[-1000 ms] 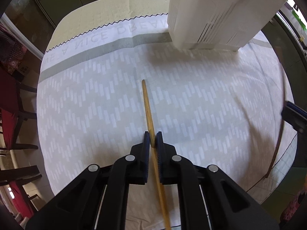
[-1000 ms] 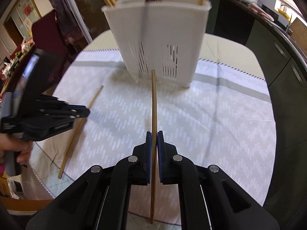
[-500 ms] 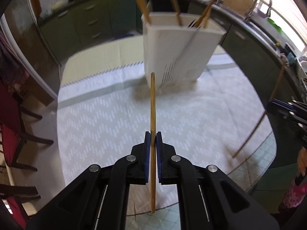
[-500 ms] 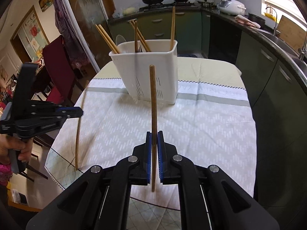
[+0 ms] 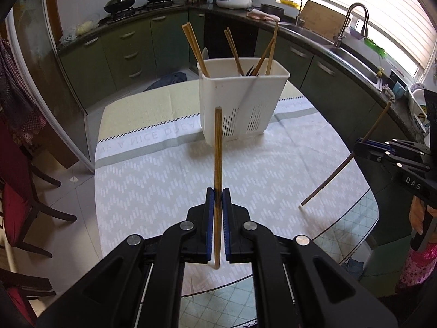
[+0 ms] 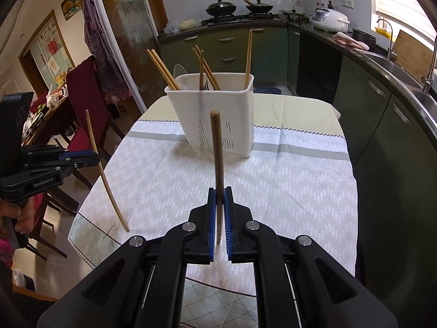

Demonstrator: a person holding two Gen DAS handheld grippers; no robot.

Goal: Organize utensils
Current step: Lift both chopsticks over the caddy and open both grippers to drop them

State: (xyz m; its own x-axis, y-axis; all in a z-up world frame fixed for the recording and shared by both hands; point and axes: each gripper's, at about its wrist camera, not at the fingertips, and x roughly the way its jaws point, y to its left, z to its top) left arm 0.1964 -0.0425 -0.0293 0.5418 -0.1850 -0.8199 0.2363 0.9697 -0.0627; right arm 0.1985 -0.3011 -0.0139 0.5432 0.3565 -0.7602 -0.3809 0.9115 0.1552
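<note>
Pinching one chopstick point(image 5: 218, 161) upright, the left gripper point(image 5: 218, 199) mirrors the right gripper point(image 6: 220, 199) clamping another chopstick point(image 6: 217, 158) — both raised above the tablecloth point(image 5: 164, 180), probably to drop end-first into the white holder point(image 5: 240, 104).

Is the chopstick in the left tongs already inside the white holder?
No, the chopstick is clamped in the left tongs above the tablecloth, short of the white holder.

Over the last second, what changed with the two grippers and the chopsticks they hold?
Both rose from near the cloth to above the table. The left gripper has tilted its chopstick from lying flat to upright; the right gripper lifted its chopstick too. Both grips stayed shut; the white holder stayed put.
</note>
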